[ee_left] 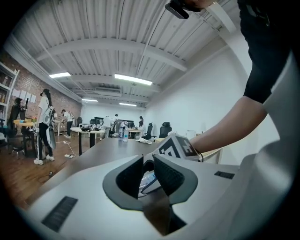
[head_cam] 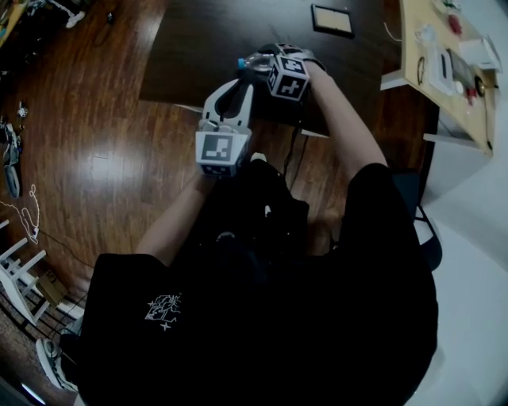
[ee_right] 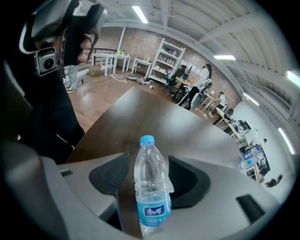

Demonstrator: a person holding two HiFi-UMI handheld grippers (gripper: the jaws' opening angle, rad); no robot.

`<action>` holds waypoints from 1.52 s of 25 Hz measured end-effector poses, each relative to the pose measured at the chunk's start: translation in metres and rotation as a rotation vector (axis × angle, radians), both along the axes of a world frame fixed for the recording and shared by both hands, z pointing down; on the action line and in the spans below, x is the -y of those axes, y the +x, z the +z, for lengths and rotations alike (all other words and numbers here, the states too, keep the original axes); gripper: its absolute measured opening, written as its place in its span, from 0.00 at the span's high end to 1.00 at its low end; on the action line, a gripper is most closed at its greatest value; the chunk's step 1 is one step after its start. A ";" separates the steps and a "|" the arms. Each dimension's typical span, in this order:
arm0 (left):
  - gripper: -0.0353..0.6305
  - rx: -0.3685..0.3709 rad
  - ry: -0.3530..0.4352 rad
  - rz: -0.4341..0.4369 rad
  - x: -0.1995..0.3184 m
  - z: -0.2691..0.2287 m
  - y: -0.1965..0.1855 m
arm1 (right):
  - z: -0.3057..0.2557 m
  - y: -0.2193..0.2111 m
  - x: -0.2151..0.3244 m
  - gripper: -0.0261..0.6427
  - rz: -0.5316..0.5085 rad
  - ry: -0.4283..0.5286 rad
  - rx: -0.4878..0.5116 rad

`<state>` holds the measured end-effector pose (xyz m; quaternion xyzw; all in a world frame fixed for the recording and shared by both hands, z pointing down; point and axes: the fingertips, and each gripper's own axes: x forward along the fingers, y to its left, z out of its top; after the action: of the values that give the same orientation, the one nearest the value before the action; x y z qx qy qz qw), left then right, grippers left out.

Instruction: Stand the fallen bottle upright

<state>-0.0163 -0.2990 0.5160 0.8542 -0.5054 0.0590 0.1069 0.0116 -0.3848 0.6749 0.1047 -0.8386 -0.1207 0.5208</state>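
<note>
A clear water bottle (head_cam: 252,60) with a blue cap and blue label lies at the near edge of the dark table (head_cam: 198,40), cap toward the left. In the right gripper view the bottle (ee_right: 151,187) sits between the wide-spread jaws of my right gripper (ee_right: 147,173), cap pointing away, and the pads do not press on it. In the head view that gripper's marker cube (head_cam: 288,77) hides its fingertips. My left gripper (head_cam: 236,86) hovers just left of and nearer than the bottle, its jaws a narrow gap apart with nothing in them. Through that gap the bottle (ee_left: 148,180) shows.
A flat framed panel (head_cam: 332,20) lies farther back on the table. A light wooden desk (head_cam: 425,71) with small items stands at the right. Glossy wood floor (head_cam: 95,158) spreads to the left. People and office tables (ee_left: 89,131) stand far off in the room.
</note>
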 end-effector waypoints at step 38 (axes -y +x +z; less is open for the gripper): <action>0.85 -0.024 0.016 0.025 -0.009 -0.026 0.000 | -0.122 0.010 0.039 0.58 0.406 0.070 0.641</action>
<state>-0.0159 -0.2901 0.4901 0.8620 -0.4936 0.0463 0.1053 0.0219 -0.4237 0.5530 0.3187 -0.9166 -0.0049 0.2414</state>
